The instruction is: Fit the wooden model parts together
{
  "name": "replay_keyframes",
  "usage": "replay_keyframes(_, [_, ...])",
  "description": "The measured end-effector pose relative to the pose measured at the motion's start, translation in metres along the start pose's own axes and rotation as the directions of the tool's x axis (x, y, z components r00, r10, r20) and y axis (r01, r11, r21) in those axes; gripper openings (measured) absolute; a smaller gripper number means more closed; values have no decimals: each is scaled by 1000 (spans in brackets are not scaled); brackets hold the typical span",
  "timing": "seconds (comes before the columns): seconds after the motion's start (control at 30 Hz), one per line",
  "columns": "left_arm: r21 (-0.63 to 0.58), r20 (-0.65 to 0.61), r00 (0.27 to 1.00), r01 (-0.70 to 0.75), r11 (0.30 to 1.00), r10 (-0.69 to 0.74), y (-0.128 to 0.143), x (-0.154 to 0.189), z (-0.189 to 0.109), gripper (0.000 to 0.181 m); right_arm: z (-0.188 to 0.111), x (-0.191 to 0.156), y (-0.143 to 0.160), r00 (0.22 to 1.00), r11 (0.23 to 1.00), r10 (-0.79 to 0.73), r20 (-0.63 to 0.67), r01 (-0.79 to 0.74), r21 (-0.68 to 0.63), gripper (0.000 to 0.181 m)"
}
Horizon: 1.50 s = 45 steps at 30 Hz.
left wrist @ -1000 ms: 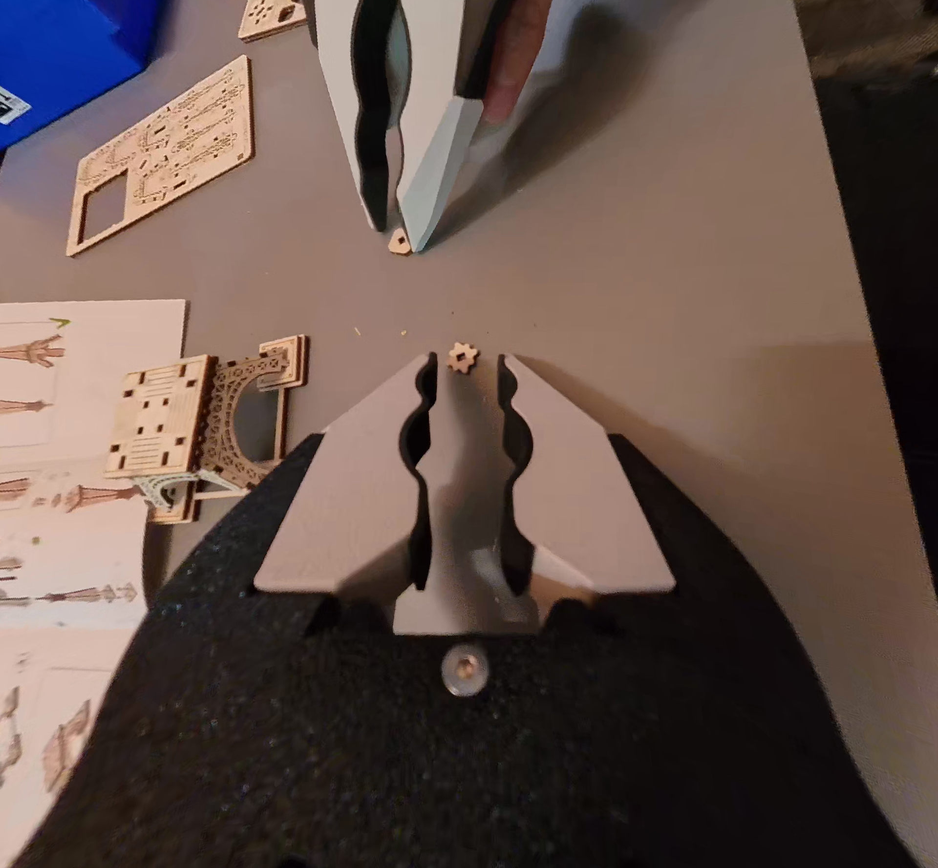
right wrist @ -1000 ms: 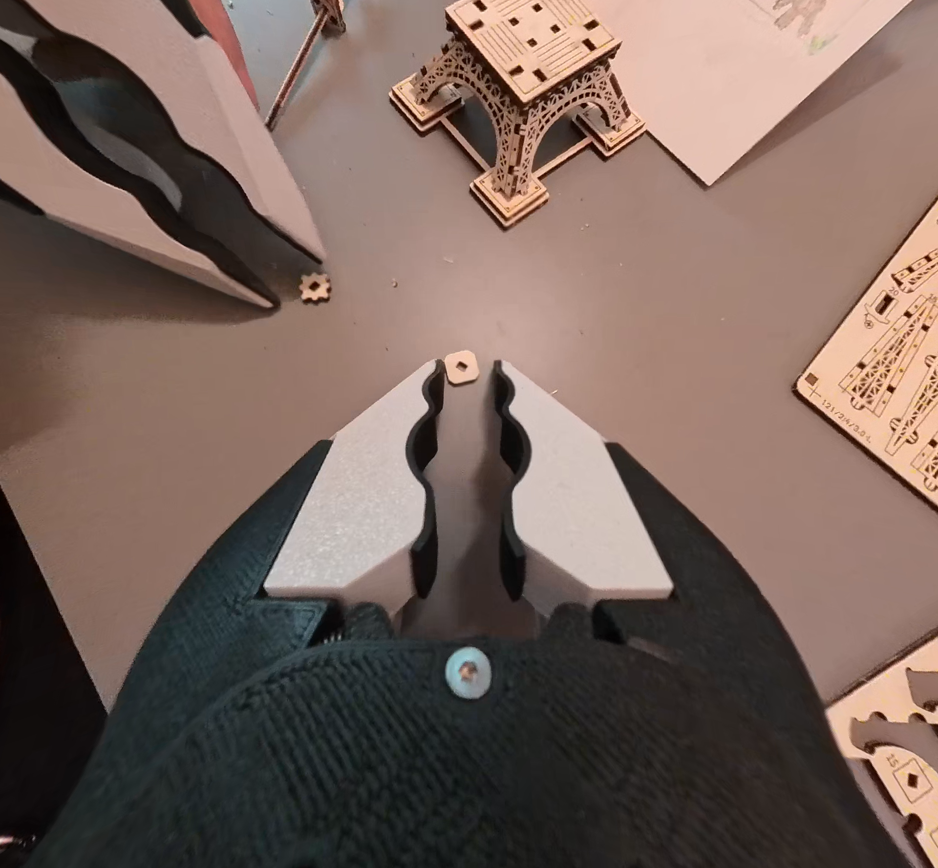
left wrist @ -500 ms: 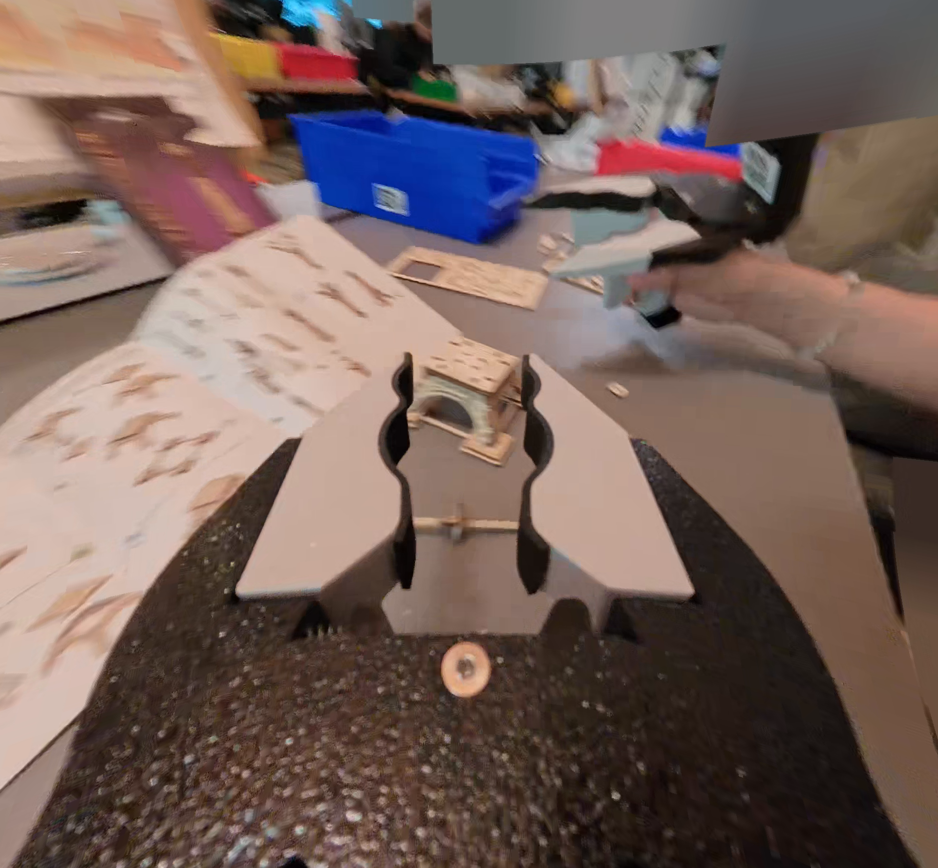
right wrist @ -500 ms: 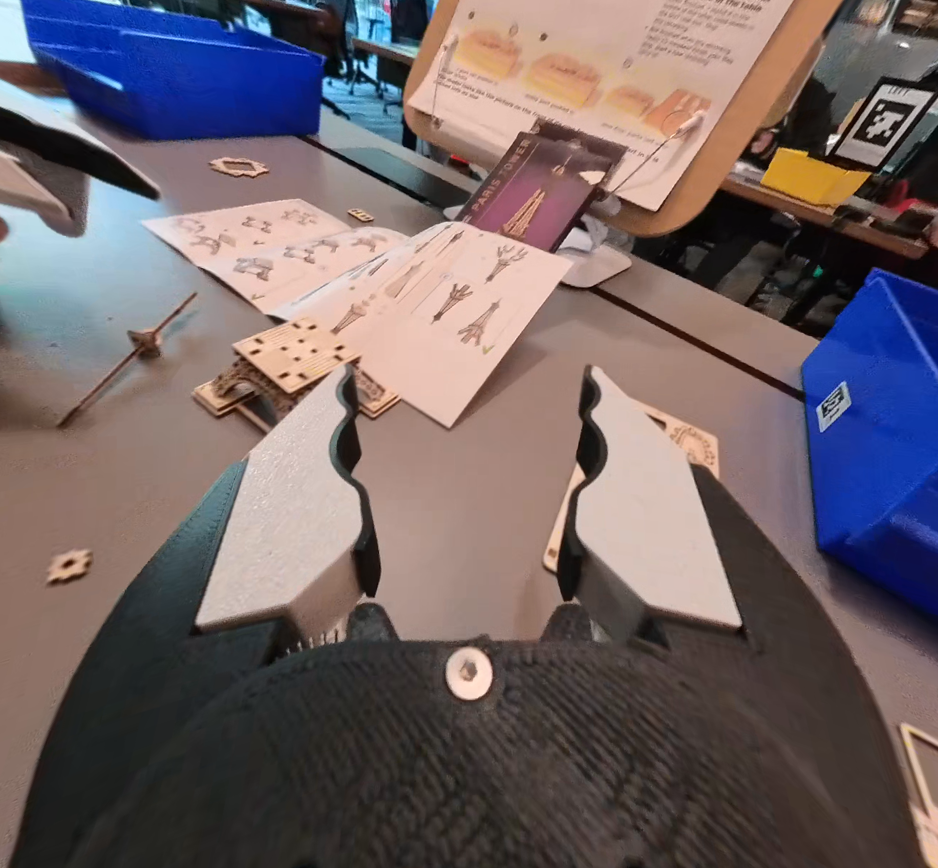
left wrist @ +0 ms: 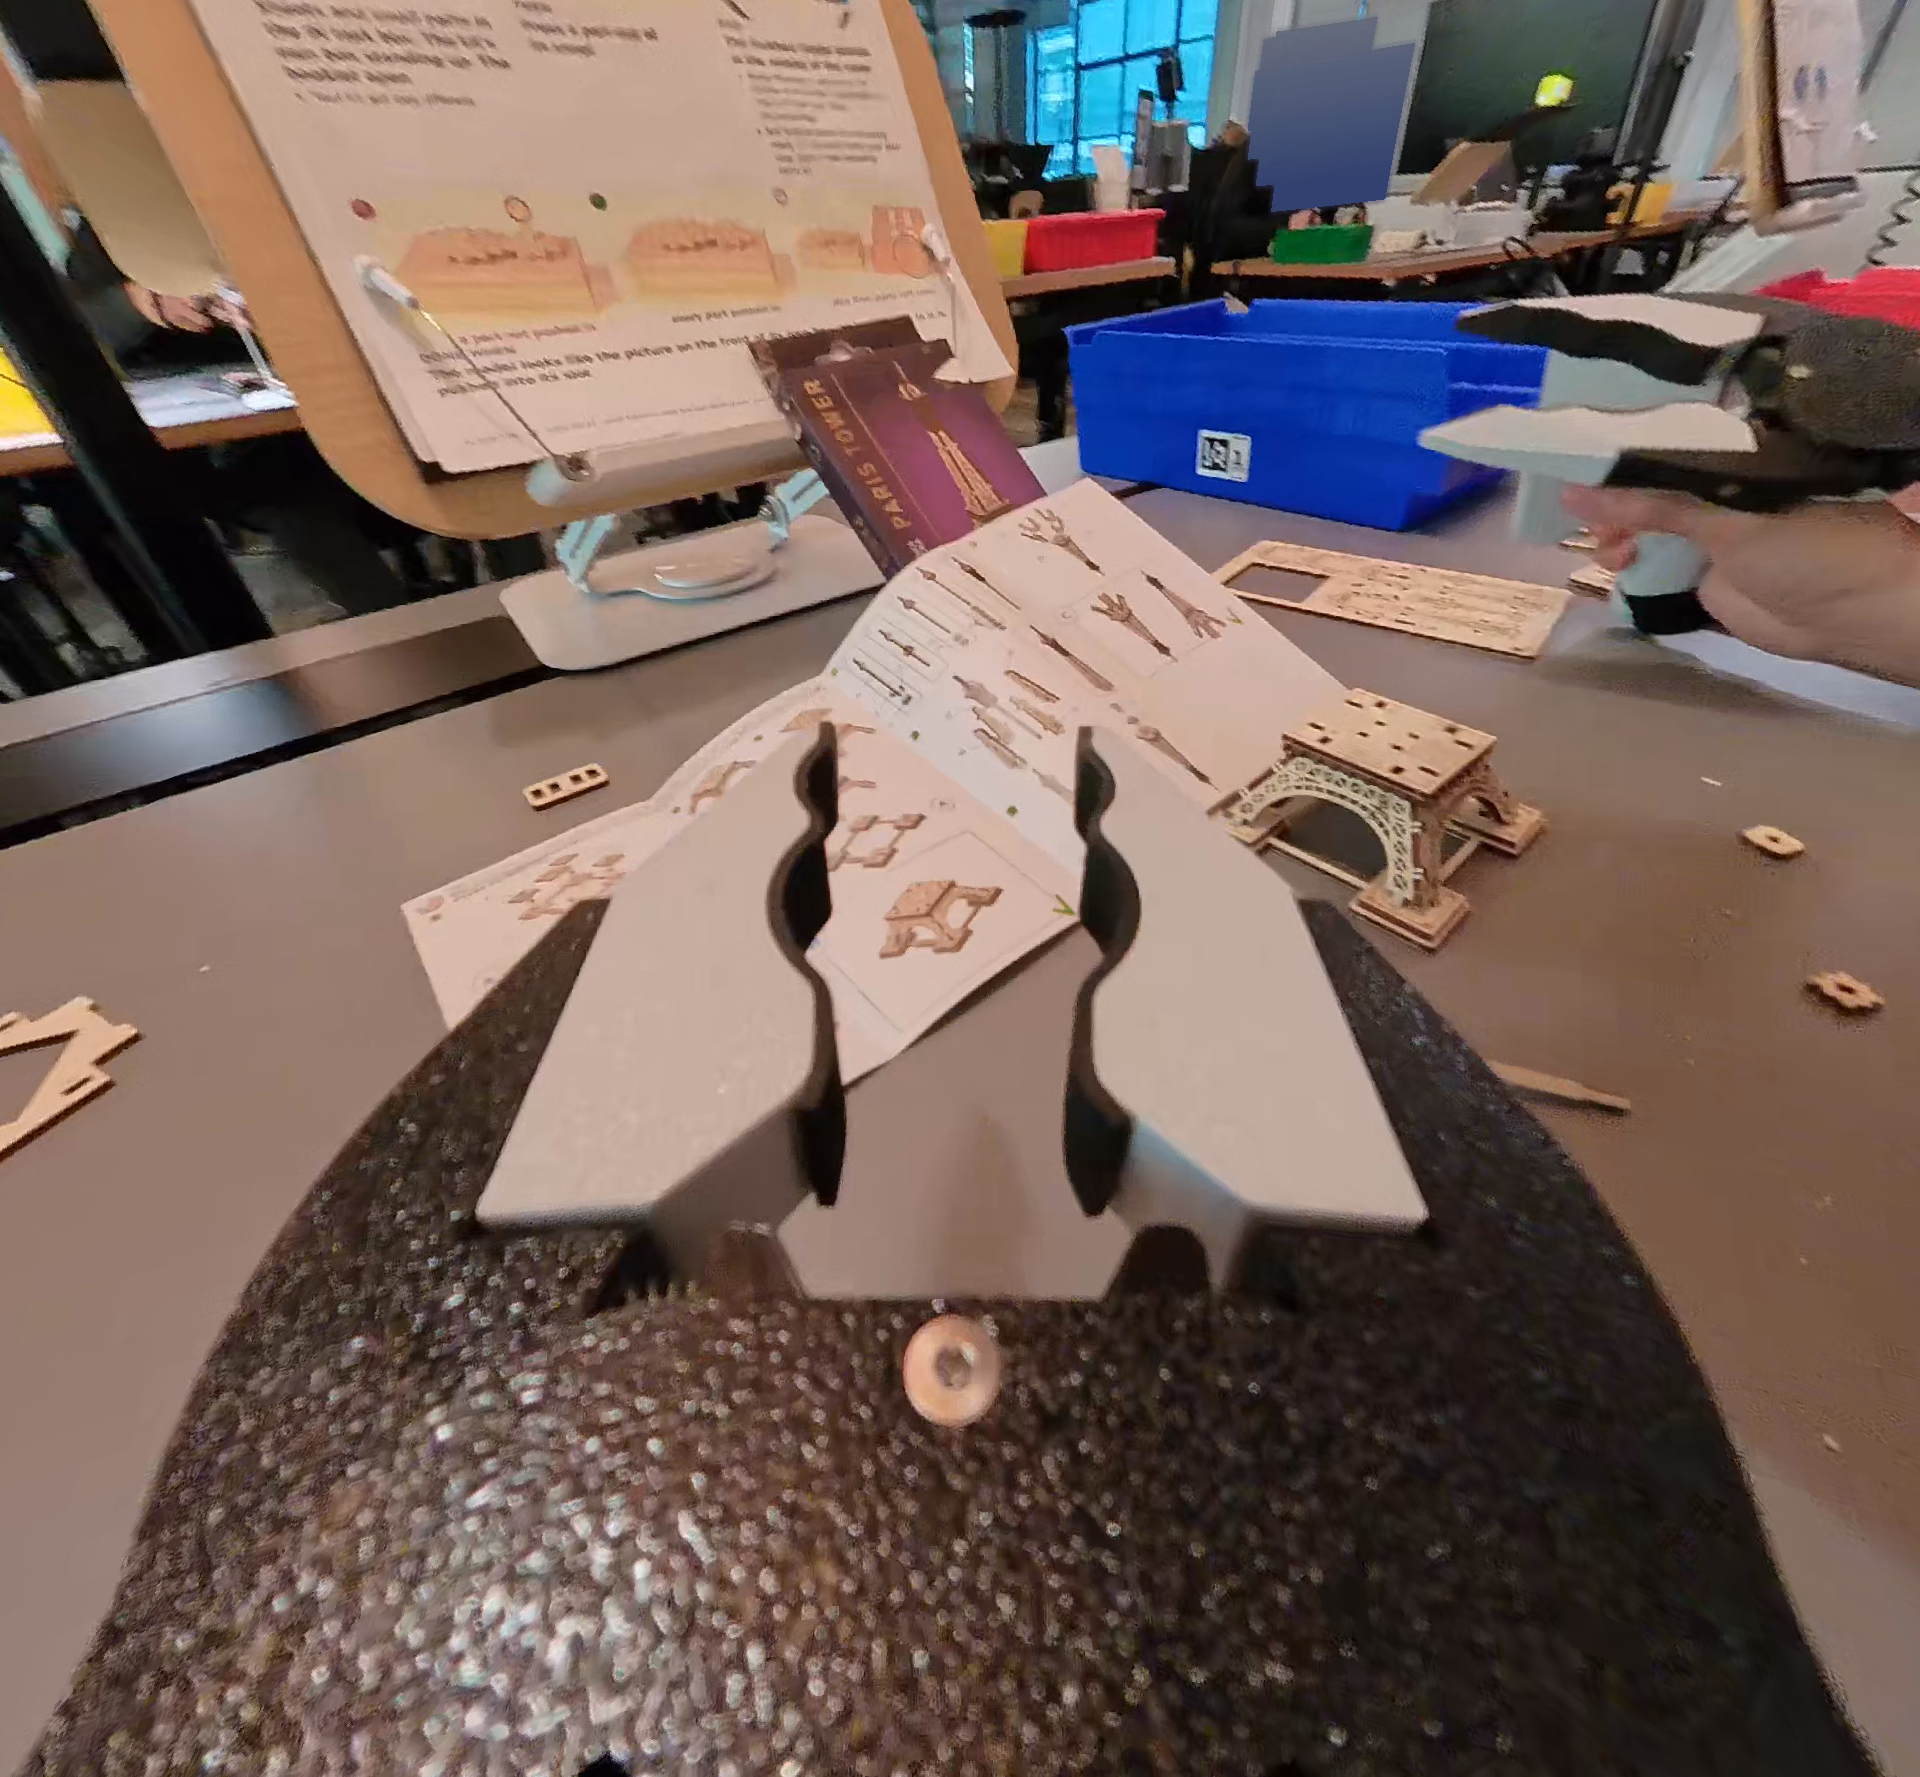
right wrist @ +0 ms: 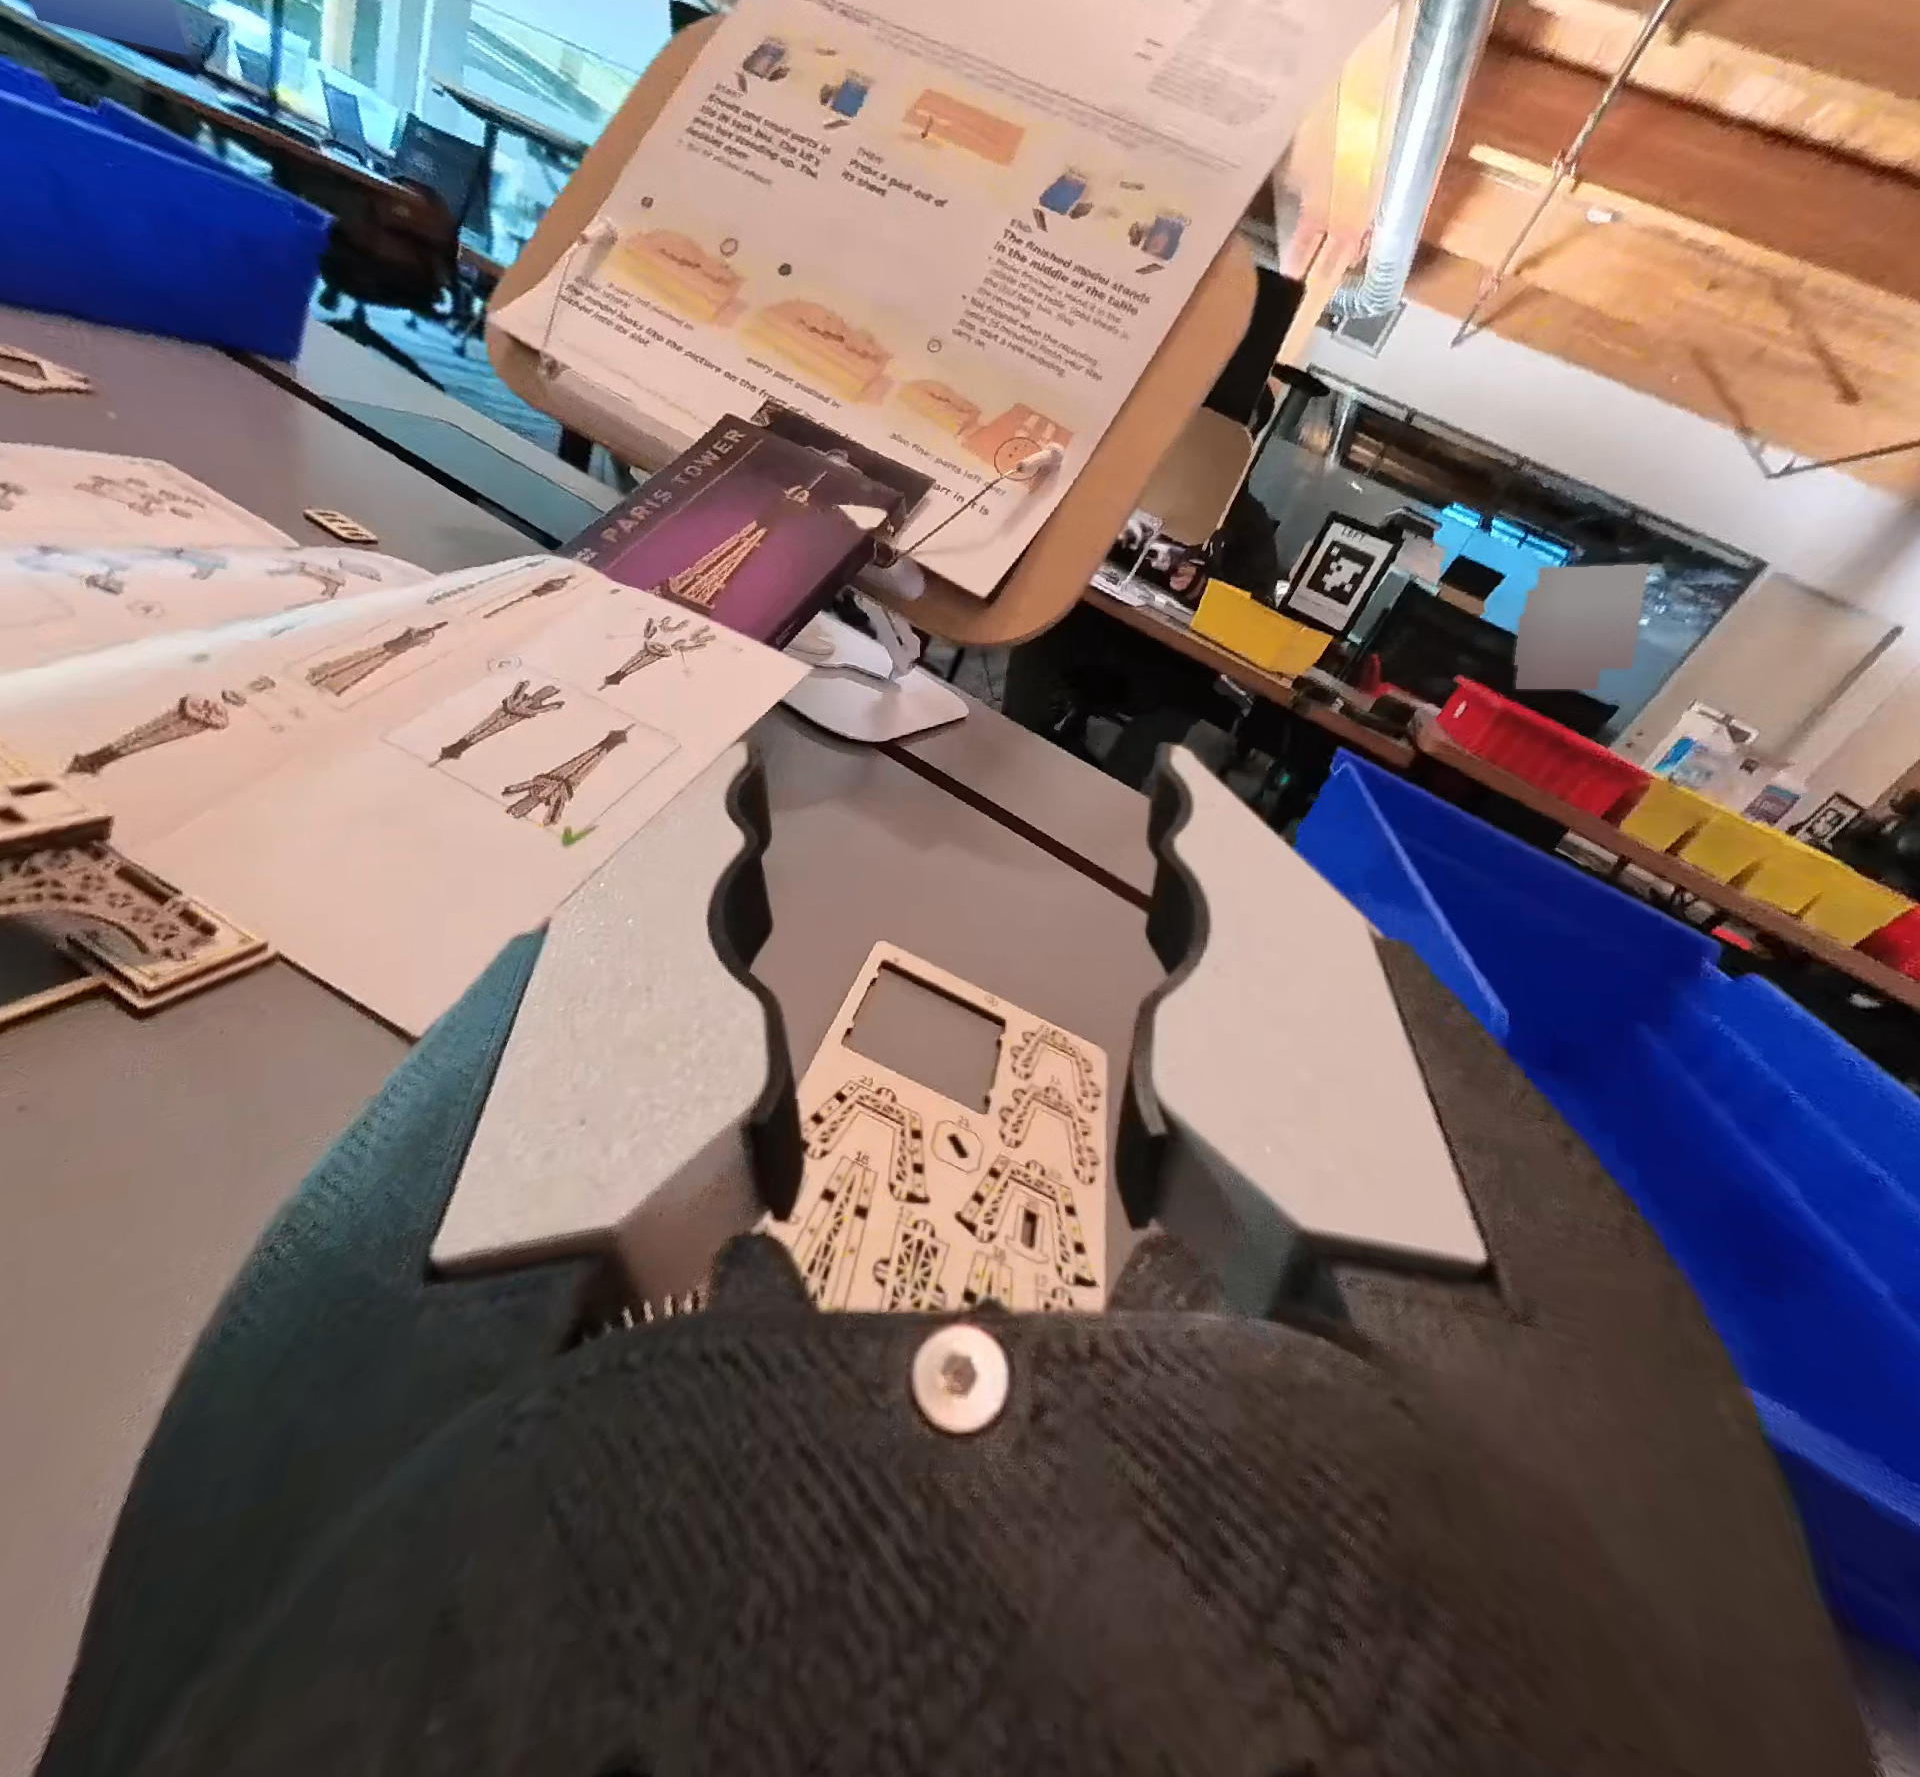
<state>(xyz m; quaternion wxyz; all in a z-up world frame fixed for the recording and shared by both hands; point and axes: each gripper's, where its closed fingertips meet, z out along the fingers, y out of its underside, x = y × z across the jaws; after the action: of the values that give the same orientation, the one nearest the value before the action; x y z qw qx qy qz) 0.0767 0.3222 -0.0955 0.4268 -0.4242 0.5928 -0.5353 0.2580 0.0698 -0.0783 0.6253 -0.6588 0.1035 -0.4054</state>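
Observation:
The wooden tower base (left wrist: 1382, 792) stands upright on the grey table, right of my left gripper (left wrist: 956, 740), which is open, empty and held above the table. A small gear piece (left wrist: 1844, 992), a small square piece (left wrist: 1771, 841) and a thin wooden stick (left wrist: 1553, 1088) lie loose at the right. My right gripper (right wrist: 958, 761) is open and empty above a wooden parts sheet (right wrist: 956, 1135). It also shows in the left wrist view (left wrist: 1449, 385), held level in a hand. The tower base shows at the left edge of the right wrist view (right wrist: 62, 875).
A folded instruction sheet (left wrist: 987, 688) lies mid-table before a document stand (left wrist: 582, 200) and a purple box (left wrist: 914, 470). A blue bin (left wrist: 1288, 397) and another parts sheet (left wrist: 1392, 595) sit behind the tower base. A second blue bin (right wrist: 1662, 1104) is close on the right gripper's right. The small gear piece (left wrist: 1844, 992) is about 20 cm from my left fingertips.
Both grippers rose from the table and tilted from looking down to looking level. Both opened wider. The gear and the square piece stayed on the table.

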Motion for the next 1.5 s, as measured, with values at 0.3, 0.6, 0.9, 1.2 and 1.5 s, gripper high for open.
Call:
replay_keyframes(0.3, [53,-113,987,119,991,-112,-7,1,-7,43,-6,20,4,998,1000,19,-63,-18,13,77])
replay_keyframes(0.6, [87,-88,994,66,994,-59,-11,4,-10,41,-7,23,4,996,999,30,-84,-28,14,76])
replay_keyframes(0.9, [51,-67,998,5,999,-1,-6,8,-6,39,-9,25,3,995,999,36,-95,-34,30,73])
replay_keyframes(1.2, [96,-37,999,35,995,-32,-12,1,-11,34,-7,22,4,996,1000,11,-86,-10,15,71])
replay_keyframes(1.5, [75,-33,999,25,997,-23,-9,2,-9,34,-10,27,2,994,999,36,-104,-32,37,70])
